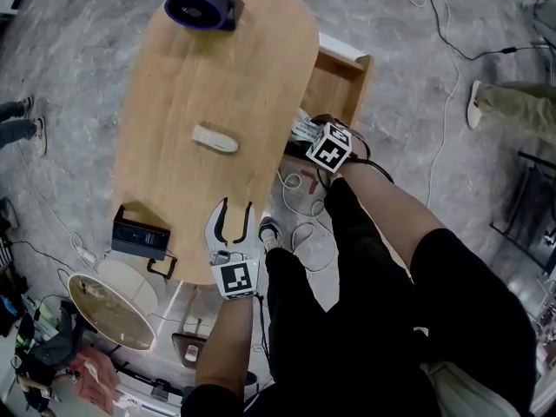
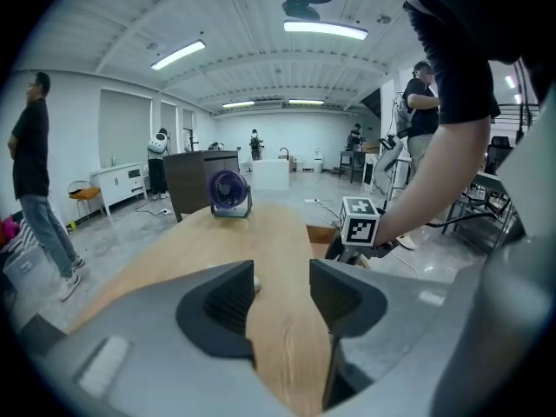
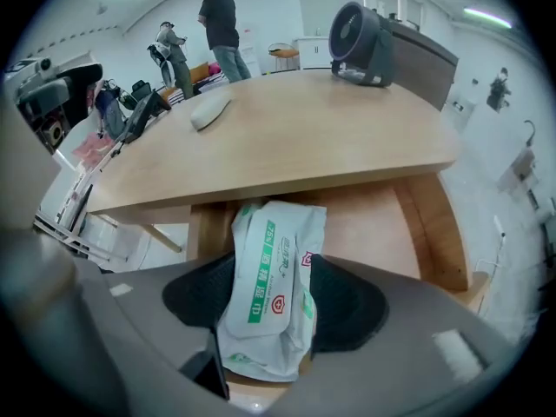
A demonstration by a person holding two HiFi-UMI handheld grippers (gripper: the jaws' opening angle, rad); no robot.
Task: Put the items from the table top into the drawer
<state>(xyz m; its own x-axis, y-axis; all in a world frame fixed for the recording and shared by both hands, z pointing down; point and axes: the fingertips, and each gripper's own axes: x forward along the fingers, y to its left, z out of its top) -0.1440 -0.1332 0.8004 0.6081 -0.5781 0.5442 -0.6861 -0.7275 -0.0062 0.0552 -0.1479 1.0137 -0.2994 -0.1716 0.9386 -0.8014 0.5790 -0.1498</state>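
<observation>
The right gripper (image 3: 274,287) points steeply down into the open wooden drawer (image 3: 427,224), which stands pulled out from under the long side of the wooden table (image 1: 217,76). A white pack of wet wipes (image 3: 271,259) with green print lies lengthwise between its jaws, the far end resting on the drawer bottom under the table's edge. The jaws stand well apart, one on each side of the pack and close against its edges; the pack shows no squeeze. The left gripper (image 1: 234,211) is held over the near end of the table top, pointing along it, jaws parted, with only bare wood between them. Three items remain on the table top: a purple desk fan (image 1: 201,0) at the far end, a white oblong item (image 1: 215,138) near the middle, ahead of the left gripper, and a black box-shaped device (image 1: 139,233) at the near left edge, beside that gripper. All three lie well apart from the right gripper and the drawer.
</observation>
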